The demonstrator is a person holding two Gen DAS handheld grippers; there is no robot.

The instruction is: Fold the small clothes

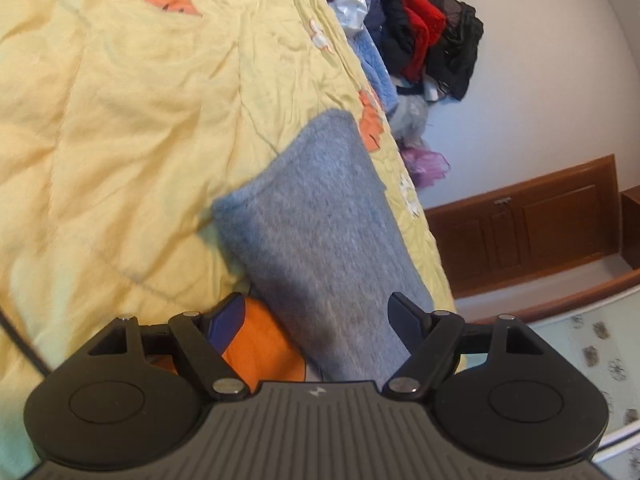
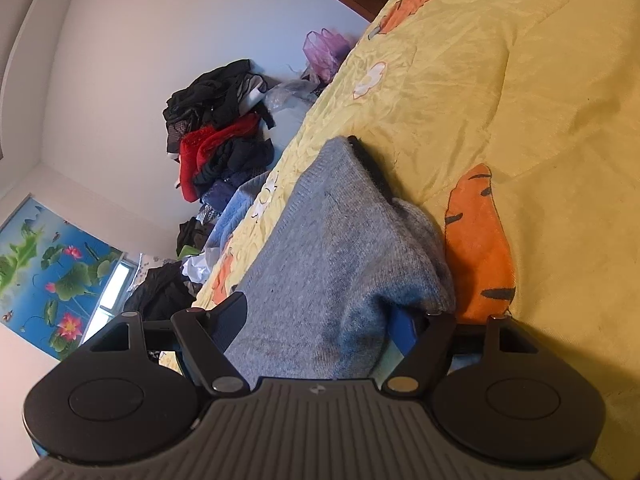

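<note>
Tongs (image 1: 316, 316) spread, grey knit garment (image 1: 320, 216) folded

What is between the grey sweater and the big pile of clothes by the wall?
Just the yellow quilt with its orange patches. In the right wrist view it runs bare from the grey sweater to the bed's edge, where the clothes pile sits.

The folded garment (image 1: 320, 232) lies on the quilt (image 1: 120, 140), close to the bed's edge. Beyond that edge, a heap of clothes (image 1: 420, 40) piles against the wall (image 1: 540, 100). A wooden cabinet (image 1: 540, 232) stands along the wall, further on.
</note>
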